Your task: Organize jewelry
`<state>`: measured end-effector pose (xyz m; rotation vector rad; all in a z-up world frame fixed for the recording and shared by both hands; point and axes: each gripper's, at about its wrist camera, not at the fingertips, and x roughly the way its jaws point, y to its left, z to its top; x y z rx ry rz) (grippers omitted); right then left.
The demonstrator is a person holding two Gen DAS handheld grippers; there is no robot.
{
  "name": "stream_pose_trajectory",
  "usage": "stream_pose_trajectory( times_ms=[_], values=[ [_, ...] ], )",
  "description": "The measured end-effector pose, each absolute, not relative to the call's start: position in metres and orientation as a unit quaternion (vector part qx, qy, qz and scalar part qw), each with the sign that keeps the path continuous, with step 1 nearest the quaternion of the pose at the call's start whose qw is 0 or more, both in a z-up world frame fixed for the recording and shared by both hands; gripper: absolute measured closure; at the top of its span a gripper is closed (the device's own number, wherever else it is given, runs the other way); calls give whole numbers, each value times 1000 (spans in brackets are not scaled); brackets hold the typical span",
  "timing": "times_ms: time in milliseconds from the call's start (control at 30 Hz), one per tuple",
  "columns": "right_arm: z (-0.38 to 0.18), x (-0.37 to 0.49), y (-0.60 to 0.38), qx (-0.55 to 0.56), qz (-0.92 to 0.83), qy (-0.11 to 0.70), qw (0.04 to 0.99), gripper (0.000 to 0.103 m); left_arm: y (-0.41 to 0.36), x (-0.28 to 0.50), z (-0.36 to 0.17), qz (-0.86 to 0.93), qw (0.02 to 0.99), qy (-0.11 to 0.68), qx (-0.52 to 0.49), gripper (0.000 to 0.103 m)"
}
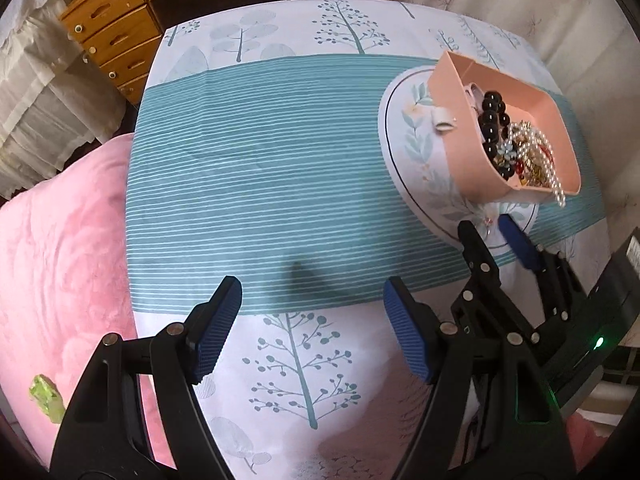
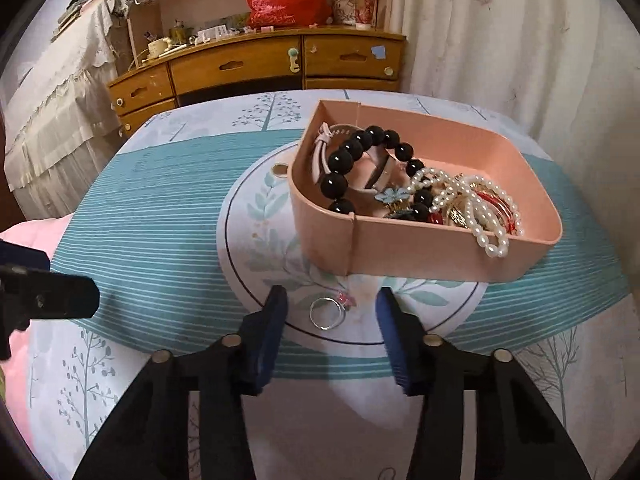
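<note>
Now the right tool [image 2: 330, 328] is down low over the table [image 2: 160, 208], and right between its two blue pads lies a silver ring [image 2: 326, 313] with a small pink stone. The pads stand either side of it, clear of the band as far as I can see, so the tool is not clamping anything; there is a gap on both flanks. The ring lies flat on the round leaf-patterned mat [image 2: 248, 240], stone end pointing up and away to the tool's right, band nearer the left pad.

The left tool [image 1: 316, 320] sits off to that side, jaws spread wide and empty over the striped cloth, well away from the ring. So the right hand is plainly the nearer one, and I judge the next move is a straight squeeze across the band.

Just beyond the ring, almost dead ahead and a touch right, stands one pink tray [image 2: 424, 256], resting on the same mat. Inside it: one bracelet of big black beads [image 2: 352, 152], one tangle of pearl strands [image 2: 480, 208] spilling over the near rim, one blue flower clip [image 2: 392, 196], some gold and red pieces I cannot separate. One ring outside, one tray, two tools.
</note>
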<state>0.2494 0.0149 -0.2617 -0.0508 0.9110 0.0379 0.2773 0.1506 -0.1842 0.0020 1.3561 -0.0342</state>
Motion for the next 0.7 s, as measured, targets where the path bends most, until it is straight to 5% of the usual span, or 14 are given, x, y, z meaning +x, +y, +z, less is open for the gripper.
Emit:
stream_pose_trajectory(
  times_ms=[167, 700],
  values=[
    [-262, 248, 29, -41, 41, 435, 899, 93, 152, 280, -183, -21, 780, 625, -15, 32],
    [-234, 247, -22, 19, 37, 448, 893, 95, 138, 269, -183, -34, 780, 625, -1, 32]
  ],
)
